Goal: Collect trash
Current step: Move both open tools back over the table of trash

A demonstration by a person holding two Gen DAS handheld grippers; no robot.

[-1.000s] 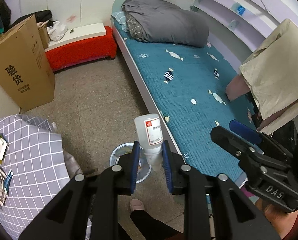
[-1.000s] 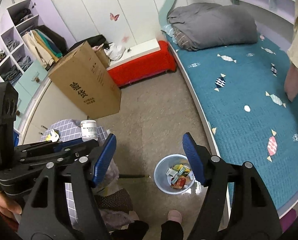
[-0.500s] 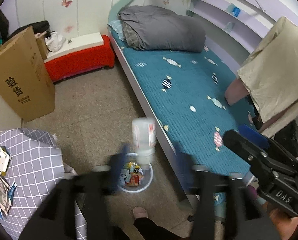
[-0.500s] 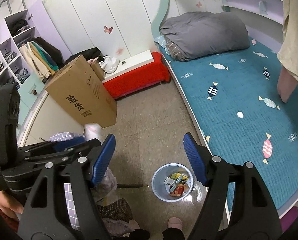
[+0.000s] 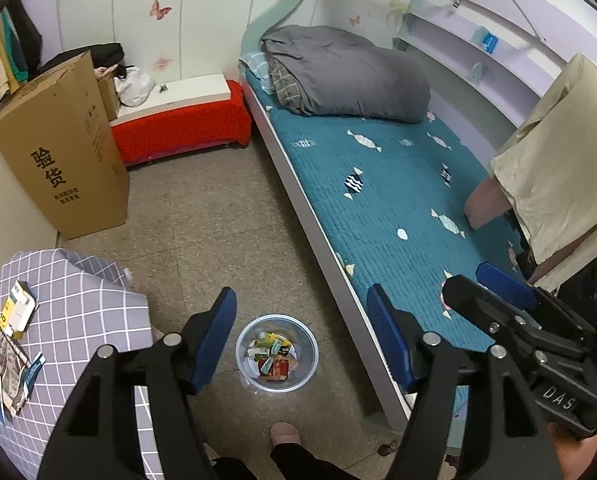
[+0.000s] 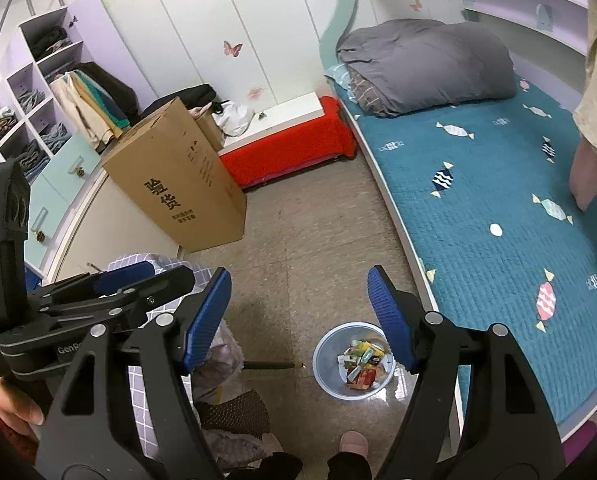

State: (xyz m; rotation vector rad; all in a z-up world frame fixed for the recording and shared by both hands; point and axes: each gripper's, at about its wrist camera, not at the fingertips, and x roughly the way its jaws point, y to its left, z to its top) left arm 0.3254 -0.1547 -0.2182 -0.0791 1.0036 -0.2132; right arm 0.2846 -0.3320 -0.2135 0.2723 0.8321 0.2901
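1. The left gripper [image 5: 301,336] hangs above the floor with its ribbed blue fingers [image 5: 214,338] spread wide and nothing between them. The right gripper [image 6: 298,320] is just as wide open and just as empty.

2. Directly below, framed between the left fingers, stands the trash bin [image 5: 277,353], a small round translucent tub. It holds a loose heap of small cartons and wrappers, yellow, green and red.

3. At eight o'clock from the bin in the left view is the tabletop [image 5: 78,300], draped in soft grey-lilac checked cloth. On it lie the remaining scraps: a small yellow-and-white box [image 5: 17,315] and flat printed paper [image 5: 6,372]. These look like the next trash, though the fisheye edge makes them hard to read.

4. Risks, as I judge them:
   - The paper is thin and flat, so the fingers may pinch the cloth along with it and drag it.
   - The bin is light and its mouth is narrow; a drop from this height could miss or tip it.
   - A slippered foot [image 5: 285,434] rests at six o'clock of the bin and could nudge it.

5. Farther off:
   - A stiff cardboard box [image 5: 64,160] at eleven o'clock.
   - The bed [image 5: 378,208] with its quilted teal cover at two o'clock.
   - A rumpled grey duvet [image 5: 346,76] at the bed's head.
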